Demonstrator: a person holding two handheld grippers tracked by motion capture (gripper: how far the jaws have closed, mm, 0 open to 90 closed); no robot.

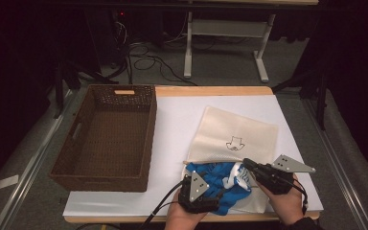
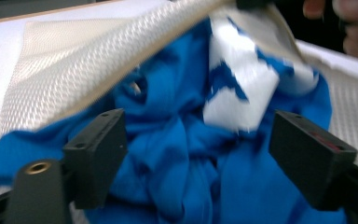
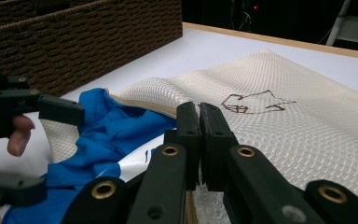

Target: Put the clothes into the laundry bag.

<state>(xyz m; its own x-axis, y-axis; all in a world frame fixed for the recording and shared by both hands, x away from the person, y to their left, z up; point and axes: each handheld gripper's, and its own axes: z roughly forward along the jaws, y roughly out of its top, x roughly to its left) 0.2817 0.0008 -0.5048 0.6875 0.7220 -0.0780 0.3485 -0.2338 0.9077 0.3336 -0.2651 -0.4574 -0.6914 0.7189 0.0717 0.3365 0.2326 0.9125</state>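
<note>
The bag (image 1: 237, 136) is cream with a fine woven texture and a small dark line drawing. The garment (image 1: 220, 184) is bright blue with white parts. The basket (image 1: 108, 139) is dark brown wicker. The table cover (image 1: 172, 120) is plain white.

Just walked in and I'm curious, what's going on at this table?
A person is working a blue and white garment into a cream cloth bag on the white table. The right tongs are shut on the bag's upper edge, lifting its mouth. The left tongs stand open around the bunched blue cloth at the opening. Part of the garment is under the bag's edge, and the rest spills out. A brown wicker basket sits to the left.
</note>
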